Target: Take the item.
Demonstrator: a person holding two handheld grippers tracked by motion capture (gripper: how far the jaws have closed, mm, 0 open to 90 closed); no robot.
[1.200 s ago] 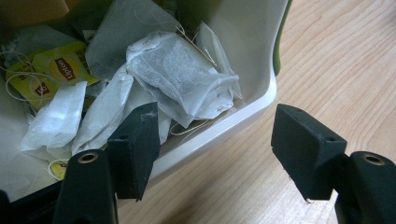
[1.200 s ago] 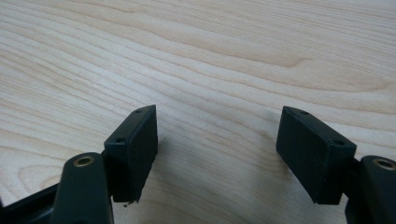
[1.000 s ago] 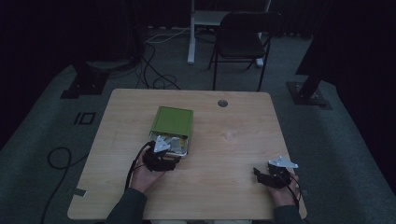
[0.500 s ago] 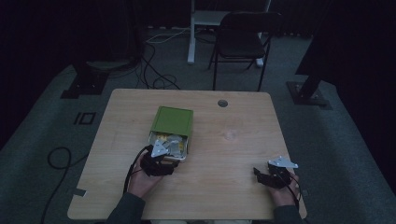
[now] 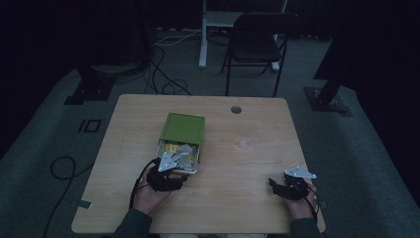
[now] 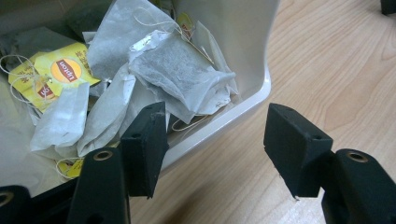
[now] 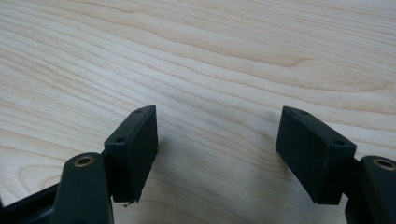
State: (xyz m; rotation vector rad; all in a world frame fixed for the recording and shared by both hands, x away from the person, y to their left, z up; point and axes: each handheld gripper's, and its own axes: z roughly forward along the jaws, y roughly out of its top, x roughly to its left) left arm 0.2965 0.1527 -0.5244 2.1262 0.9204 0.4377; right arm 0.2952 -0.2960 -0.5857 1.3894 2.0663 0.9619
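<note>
We see the left tool [image 6: 212, 149] with its jaws apart and nothing pinched; they have just been closing a little. One black pad sits over the rim of the white plastic tray [image 6: 243, 100], the other over bare wood, so the tray's near wall and corner lie between them, untouched as far as we can tell. Just beyond the pad inside the tray lies a heap of white paper tea bags [image 6: 180, 74], strings tangled among them, with a yellow tea-bag tag [image 6: 58, 74] to one side; the lower bags are buried and we cannot count them. From the high view the left tool [image 5: 171, 171] covers the tray's near end, and the tray's far part is hidden under the green rectangular box sleeve [image 5: 183, 129]. The sleeve's long axis runs away from us, tilted slightly to the right, with its open end facing the left hand. It lies left of the middle of the light wooden counter [image 5: 247, 163].

The right tool [image 7: 217, 144] hangs spread and empty over bare wood, and in the high view we see it [image 5: 277, 186] near the counter's front right corner, well apart from the tray.
</note>
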